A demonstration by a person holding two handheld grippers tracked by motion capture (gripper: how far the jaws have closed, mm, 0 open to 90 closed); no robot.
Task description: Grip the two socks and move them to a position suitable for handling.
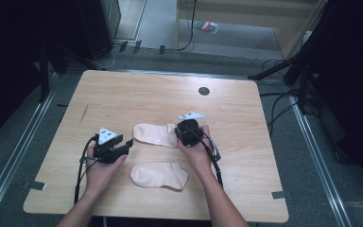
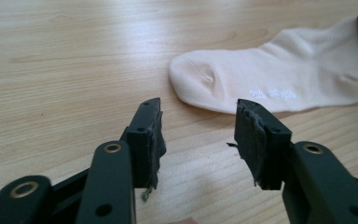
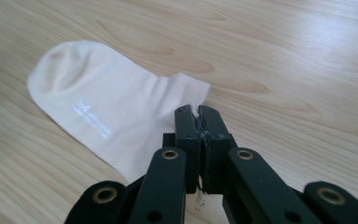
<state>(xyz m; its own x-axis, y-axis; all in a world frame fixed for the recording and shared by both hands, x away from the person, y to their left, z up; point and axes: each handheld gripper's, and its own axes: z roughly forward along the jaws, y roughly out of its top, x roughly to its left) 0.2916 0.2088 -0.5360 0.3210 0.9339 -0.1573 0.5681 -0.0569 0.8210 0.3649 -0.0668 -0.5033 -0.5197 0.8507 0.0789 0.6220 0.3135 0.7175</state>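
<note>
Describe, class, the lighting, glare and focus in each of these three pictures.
High view: table brightly lit, surroundings dark, picture soft. Left gripper view: glare across the wood at top, sock slightly soft, jaws sharp. Right gripper view: even light, sock and jaws fairly sharp, faint sheen top right.

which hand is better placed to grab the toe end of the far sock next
Left. The left gripper is open with nothing between its jaws, facing the toe of the far sock. The right gripper is shut on that sock's cuff.

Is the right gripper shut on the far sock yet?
Yes, shut: the right gripper pinches the far sock at its cuff edge, fingers together.
</note>
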